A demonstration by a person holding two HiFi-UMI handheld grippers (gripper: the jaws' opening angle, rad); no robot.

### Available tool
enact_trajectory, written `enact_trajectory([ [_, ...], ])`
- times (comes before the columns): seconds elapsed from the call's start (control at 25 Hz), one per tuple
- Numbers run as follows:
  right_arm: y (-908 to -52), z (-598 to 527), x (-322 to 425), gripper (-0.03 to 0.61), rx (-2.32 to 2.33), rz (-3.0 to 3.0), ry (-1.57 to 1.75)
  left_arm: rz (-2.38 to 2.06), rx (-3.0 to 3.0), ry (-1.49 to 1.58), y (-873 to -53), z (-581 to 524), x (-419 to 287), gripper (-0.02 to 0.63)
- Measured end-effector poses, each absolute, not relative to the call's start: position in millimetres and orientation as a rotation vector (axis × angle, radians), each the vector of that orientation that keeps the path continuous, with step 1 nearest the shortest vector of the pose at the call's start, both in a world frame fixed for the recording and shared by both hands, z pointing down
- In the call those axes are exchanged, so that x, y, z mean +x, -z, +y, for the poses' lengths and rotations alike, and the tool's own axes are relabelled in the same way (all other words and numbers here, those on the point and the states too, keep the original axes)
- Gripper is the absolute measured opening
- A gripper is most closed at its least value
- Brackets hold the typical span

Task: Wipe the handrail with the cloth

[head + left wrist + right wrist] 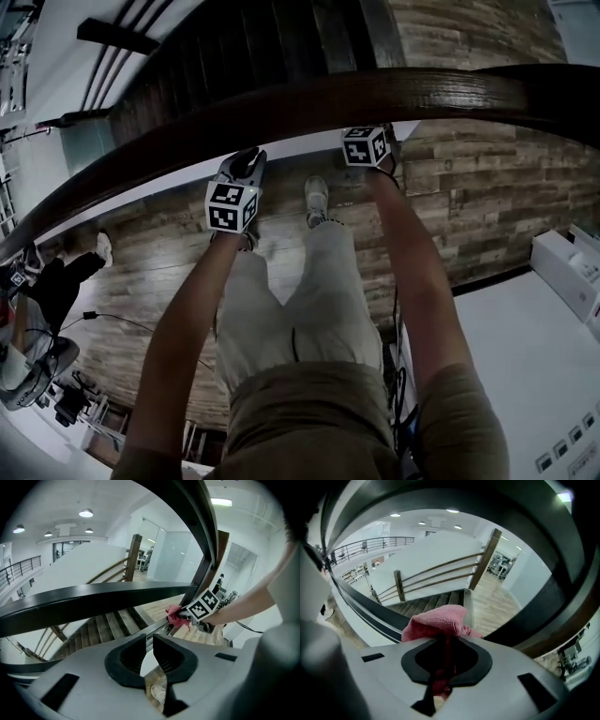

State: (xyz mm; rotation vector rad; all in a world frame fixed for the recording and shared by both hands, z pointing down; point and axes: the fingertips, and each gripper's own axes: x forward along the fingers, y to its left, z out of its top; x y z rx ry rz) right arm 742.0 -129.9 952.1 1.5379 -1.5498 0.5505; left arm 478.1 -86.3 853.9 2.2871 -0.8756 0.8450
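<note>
A dark wooden handrail (pixel 309 98) curves across the head view from lower left to upper right. My right gripper (pixel 373 141) reaches up to its near edge, and its tips are hidden behind the rail. In the right gripper view it (pixel 447 639) is shut on a pink cloth (pixel 438 620) bunched over the jaws, with the handrail (pixel 562 597) arching close on the right. My left gripper (pixel 246 161) is held just under the rail further left. Its jaws (pixel 149 639) stand a narrow gap apart with nothing between them. That view also shows the handrail (pixel 93 599) and the pink cloth (pixel 174 615).
Dark stairs (pixel 234 47) descend beyond the rail. Wood-plank floor (pixel 487 187) lies below, where the person's legs and shoe (pixel 317 197) stand. White cabinets (pixel 567 267) sit at the right. Another person (pixel 56 281) and a floor cable (pixel 122 321) are at the left.
</note>
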Motion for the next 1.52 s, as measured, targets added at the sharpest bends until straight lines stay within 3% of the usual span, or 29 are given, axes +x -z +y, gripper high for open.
enact_trajectory([
  [0.16, -953, -119, 793, 0.041, 1.632, -1.459, -0.648, -0.835, 2.307, -0.882, -851, -80, 502, 0.040],
  [0.36, -961, -89, 804, 0.041, 1.624, -1.466, -0.769, -0.817, 2.309, -0.902, -851, -75, 515, 0.040],
  [0.8, -986, -96, 756, 0.041, 1.613, -1.609, -0.926, -0.854, 2.276, -0.916, -864, -68, 453, 0.040],
  [1.2, -998, -105, 611, 0.041, 1.507, -1.693, -0.839, -0.970, 2.214, -0.851, -882, -75, 293, 0.040],
  [1.52, -992, -120, 408, 0.041, 1.409, -1.756, -0.783, -1.045, 2.178, -0.810, -873, -76, 108, 0.040],
])
